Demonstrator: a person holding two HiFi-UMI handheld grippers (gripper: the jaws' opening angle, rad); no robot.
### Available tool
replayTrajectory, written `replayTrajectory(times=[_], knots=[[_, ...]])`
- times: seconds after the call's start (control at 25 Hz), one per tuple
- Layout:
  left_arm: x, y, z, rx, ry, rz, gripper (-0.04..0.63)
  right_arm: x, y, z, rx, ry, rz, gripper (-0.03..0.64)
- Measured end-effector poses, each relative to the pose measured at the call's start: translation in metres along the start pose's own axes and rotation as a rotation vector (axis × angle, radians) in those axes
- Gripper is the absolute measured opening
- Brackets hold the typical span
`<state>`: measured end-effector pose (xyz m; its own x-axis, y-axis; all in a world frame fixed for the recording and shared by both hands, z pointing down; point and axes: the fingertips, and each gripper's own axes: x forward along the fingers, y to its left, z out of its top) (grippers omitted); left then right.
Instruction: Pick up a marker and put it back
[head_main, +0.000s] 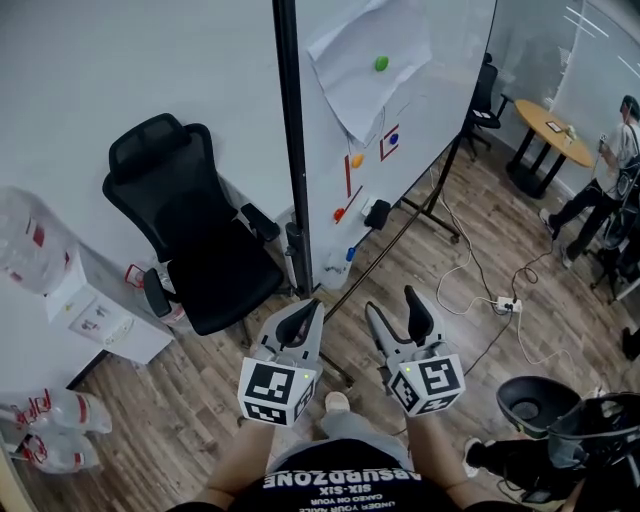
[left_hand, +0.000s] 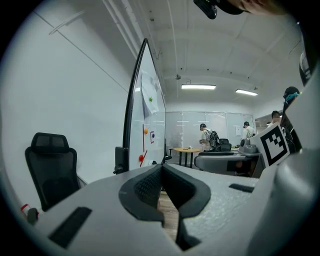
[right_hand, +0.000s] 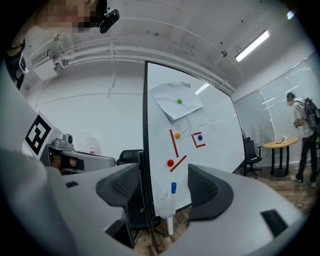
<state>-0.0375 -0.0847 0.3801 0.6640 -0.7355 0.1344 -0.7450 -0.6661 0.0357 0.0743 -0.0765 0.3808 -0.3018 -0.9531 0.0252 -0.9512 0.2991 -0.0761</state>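
A marker with a blue cap (head_main: 350, 254) stands in a clear cup (head_main: 335, 270) at the lower edge of the whiteboard (head_main: 420, 90). My right gripper (head_main: 398, 316) is open and empty, held well short of the board. In the right gripper view the marker (right_hand: 173, 188) and its cup (right_hand: 166, 206) show between the spread fingers of that gripper (right_hand: 164, 187), still far off. My left gripper (head_main: 302, 322) is shut on nothing, level with the right one. In its own view the left gripper (left_hand: 161, 172) has its tips meeting, with the whiteboard (left_hand: 150, 125) edge-on beyond.
The board's black post (head_main: 290, 150) stands just ahead. A black office chair (head_main: 190, 230) sits to its left, by a white cabinet (head_main: 100, 315). Cables and a power strip (head_main: 505, 303) lie on the wood floor at right. A round table (head_main: 555, 130) and a person (head_main: 612, 165) are far right.
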Motion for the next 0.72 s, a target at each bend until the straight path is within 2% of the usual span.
replayTrajectory(times=[0.72], knots=[[0.036, 0.019, -0.010, -0.013, 0.026, 0.056, 0.003, 0.058, -0.024, -0.015, 0.014, 0.035, 0.075, 0.282]])
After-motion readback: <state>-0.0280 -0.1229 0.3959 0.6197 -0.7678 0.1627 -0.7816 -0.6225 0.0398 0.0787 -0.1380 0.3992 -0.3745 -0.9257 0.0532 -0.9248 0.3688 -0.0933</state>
